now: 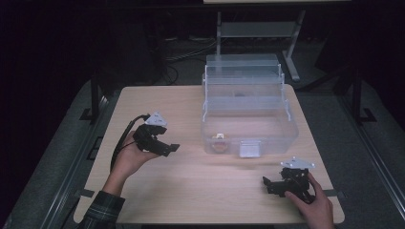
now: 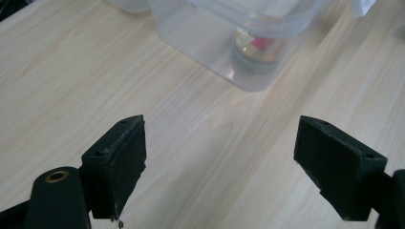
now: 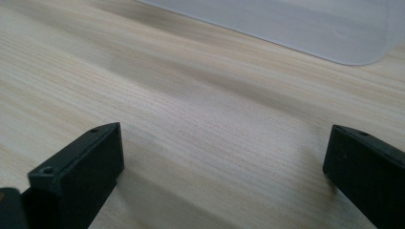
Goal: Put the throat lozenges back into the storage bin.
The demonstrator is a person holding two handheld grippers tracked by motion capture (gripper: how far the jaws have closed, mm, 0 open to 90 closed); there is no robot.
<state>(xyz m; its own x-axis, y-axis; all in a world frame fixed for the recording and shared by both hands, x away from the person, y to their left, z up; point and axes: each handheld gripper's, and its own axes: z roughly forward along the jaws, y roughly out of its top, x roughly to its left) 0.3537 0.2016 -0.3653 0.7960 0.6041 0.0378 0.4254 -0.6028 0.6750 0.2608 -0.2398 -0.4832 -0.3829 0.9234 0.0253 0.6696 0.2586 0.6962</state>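
Observation:
A clear plastic tiered box (image 1: 248, 112) stands open on the far right half of the wooden table (image 1: 191, 176), its trays stepped back. Inside its bottom left corner lies a small round tin (image 1: 219, 141), which the left gripper view shows through the wall as the tin (image 2: 255, 50). My left gripper (image 1: 167, 147) is held left of the box, open, jaws empty and pointing toward it; its pads (image 2: 124, 162) stand wide apart. My right gripper (image 1: 268, 183) rests low near the front right of the table, open and empty, with the box wall (image 3: 296, 24) ahead of it.
A white latch (image 1: 250, 149) hangs on the box's front wall. Behind the table stands a metal frame (image 1: 258, 33) with cables on the dark floor. Bare table lies between the two grippers.

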